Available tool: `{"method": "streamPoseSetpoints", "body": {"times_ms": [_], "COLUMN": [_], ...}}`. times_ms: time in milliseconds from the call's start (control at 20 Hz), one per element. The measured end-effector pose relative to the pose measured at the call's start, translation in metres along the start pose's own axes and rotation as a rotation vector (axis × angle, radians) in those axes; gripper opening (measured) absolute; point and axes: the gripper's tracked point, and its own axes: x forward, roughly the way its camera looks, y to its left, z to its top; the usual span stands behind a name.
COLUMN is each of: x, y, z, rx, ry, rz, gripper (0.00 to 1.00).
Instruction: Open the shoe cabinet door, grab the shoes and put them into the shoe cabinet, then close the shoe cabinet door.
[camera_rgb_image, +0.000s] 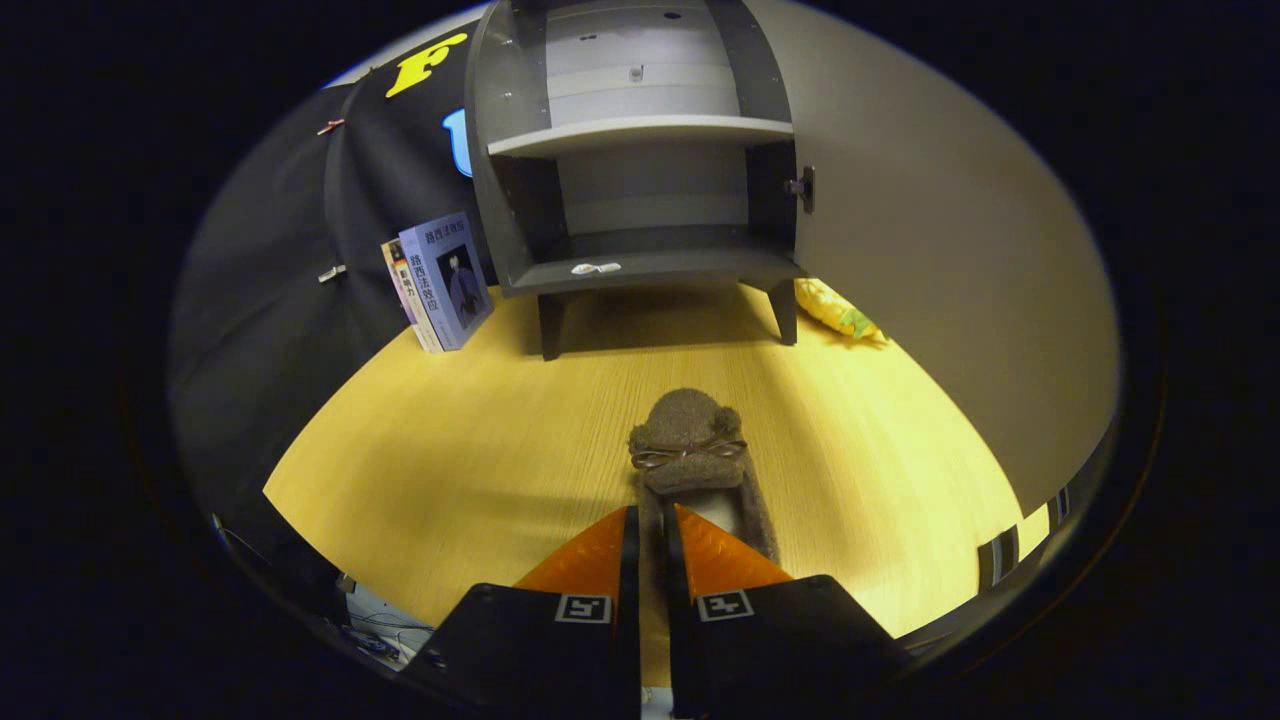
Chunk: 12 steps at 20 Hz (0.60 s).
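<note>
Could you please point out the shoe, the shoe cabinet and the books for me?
Shoe (688, 440): gripper view, on its fuzzy toe by the bow; its side wall is pinched between the tongs (650, 530).
Shoe cabinet (640, 130): gripper view, on the upper shelf's front edge.
Books (448, 280): gripper view, on the front cover.

The heel end of the shoe (688, 450) was hidden behind the fingers (600, 555); whether both fingers pressed on its side wall could not be told. The top of the shoe cabinet (640, 150) was cut off by the view's edge, as was the far end of its open door (930, 260). A small pale item (596, 268) on the bottom shelf was too small to identify. A yellow object (838, 312) was partly hidden behind the door. A second book (400, 290) was mostly covered by the front book (447, 278).
</note>
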Motion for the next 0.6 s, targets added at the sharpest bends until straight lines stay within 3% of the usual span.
{"method": "streamPoseSetpoints", "body": {"times_ms": [600], "x": [0.062], "y": [-0.002], "z": [-0.016], "rx": [-0.029], "ry": [0.082], "rz": [-0.061], "gripper": [0.19]}}
